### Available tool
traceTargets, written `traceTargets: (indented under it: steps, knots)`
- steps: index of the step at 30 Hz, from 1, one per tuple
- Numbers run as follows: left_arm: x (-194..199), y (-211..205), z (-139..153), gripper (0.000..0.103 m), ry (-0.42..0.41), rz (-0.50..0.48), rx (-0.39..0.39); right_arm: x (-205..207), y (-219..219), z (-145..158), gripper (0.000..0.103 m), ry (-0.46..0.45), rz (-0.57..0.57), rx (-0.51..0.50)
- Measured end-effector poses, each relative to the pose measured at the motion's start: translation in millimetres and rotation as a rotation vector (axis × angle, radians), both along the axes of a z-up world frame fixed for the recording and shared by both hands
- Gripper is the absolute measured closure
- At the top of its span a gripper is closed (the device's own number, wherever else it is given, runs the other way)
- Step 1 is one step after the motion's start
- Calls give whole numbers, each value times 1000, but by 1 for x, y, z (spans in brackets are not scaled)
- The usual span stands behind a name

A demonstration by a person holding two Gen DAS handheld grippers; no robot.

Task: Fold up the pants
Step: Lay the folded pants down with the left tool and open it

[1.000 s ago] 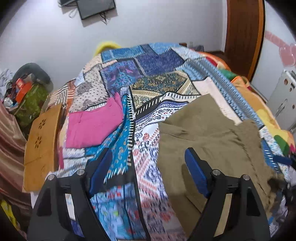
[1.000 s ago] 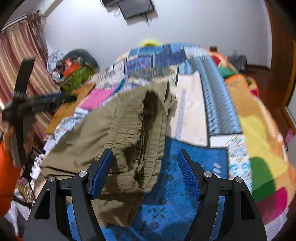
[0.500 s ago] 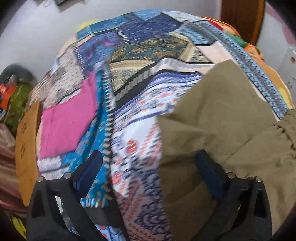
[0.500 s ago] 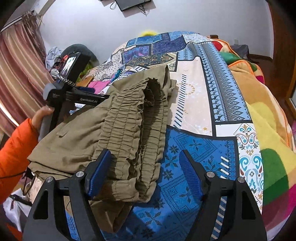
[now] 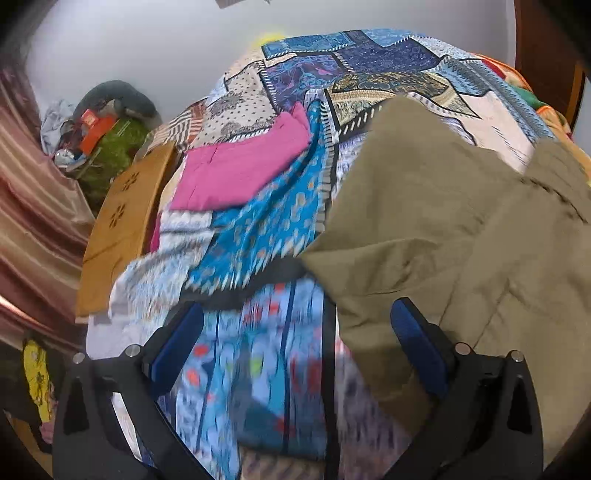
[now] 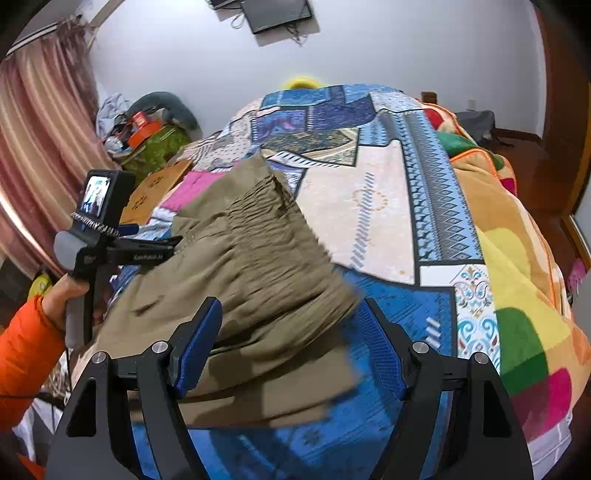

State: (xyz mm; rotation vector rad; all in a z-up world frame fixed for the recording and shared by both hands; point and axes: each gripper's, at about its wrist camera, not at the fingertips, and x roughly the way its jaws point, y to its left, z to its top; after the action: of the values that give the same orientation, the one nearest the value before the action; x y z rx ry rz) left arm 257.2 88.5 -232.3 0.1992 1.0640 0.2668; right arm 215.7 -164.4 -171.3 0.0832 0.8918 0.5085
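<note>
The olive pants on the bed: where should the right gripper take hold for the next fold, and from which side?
Grip the olive pants at the gathered elastic waistband, their thickest, firmest edge. It lies along the garment's right side, over the patchwork bedspread, so bring the open right gripper in low from the right, one jaw sliding beneath the band.

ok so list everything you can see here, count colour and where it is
pants: 1, olive green, lying on the bedspread, elastic waistband toward the right gripper
bedspread: 1, blue and cream patchwork, covering the bed
pink cloth: 1, magenta, on the bedspread left of the pants
blanket: 1, orange, yellow and green, along the bed's right side
wooden board: 1, tan, beside the bed's left edge
curtain: 1, pink striped, far left
screen: 1, black, on the white wall
left gripper: 1, black with blue pads, jaws open, over the pants' left edge
right gripper: 1, same, jaws open, over the waistband
hand: 1, orange sleeve, holding the left gripper's handle
</note>
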Motion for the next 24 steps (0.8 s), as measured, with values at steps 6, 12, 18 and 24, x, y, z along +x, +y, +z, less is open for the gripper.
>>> traceTargets:
  steps: [6, 12, 18, 24]
  knots:
    - [-53, -4, 9, 0, 11, -34, -130, -24, 13, -1, 31, 1, 42, -8]
    - [-72, -4, 9, 0, 27, -39, -302, -33, 4, -11, 30, 12, 0, -43]
    - [-69, 18, 21, 0, 4, -16, -352, -30, -14, -24, 33, 52, -33, -36]
    - [-63, 40, 0, 0, 34, 11, -296, -21, -14, -39, 33, 57, -31, -41]
